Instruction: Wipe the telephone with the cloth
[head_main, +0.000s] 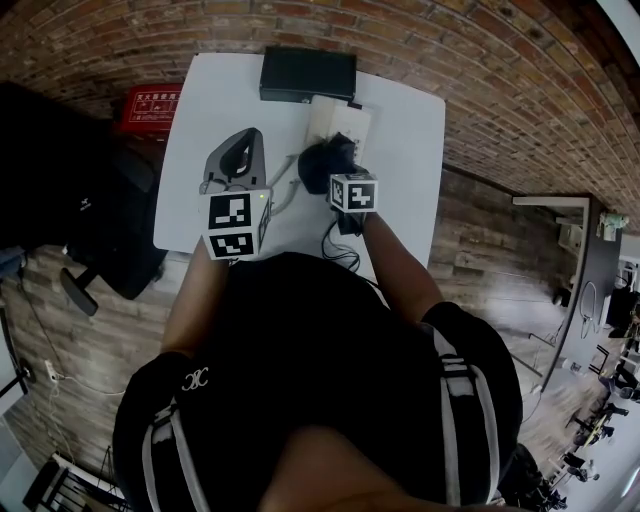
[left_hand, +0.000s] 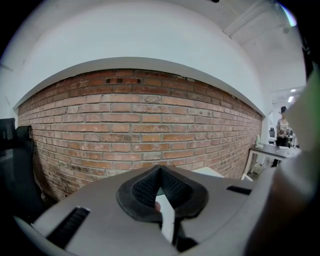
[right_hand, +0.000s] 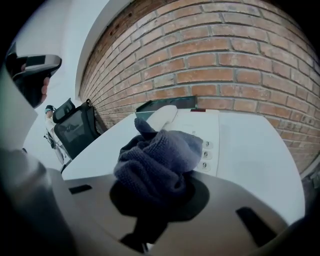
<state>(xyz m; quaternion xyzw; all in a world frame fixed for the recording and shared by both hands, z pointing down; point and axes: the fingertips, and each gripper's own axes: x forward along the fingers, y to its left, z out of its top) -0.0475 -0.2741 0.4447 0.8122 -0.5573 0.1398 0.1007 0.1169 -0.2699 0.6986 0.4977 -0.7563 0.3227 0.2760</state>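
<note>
Dark blue knitted cloth (right_hand: 159, 162): soft, coarse weave, matt. White plastic telephone (right_hand: 199, 130): smooth, slight sheen. White rectangular table (head_main: 410, 140): smooth, matt. Red brick wall (left_hand: 150, 125): rough, matt.

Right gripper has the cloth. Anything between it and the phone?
Nothing visible. The cloth, clamped in the right gripper, is right at the telephone keypad, with no object between them.

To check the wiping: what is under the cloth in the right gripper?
The white telephone: its handset end and three keys show past the cloth. The part directly beneath is covered, so contact cannot be judged.
</note>
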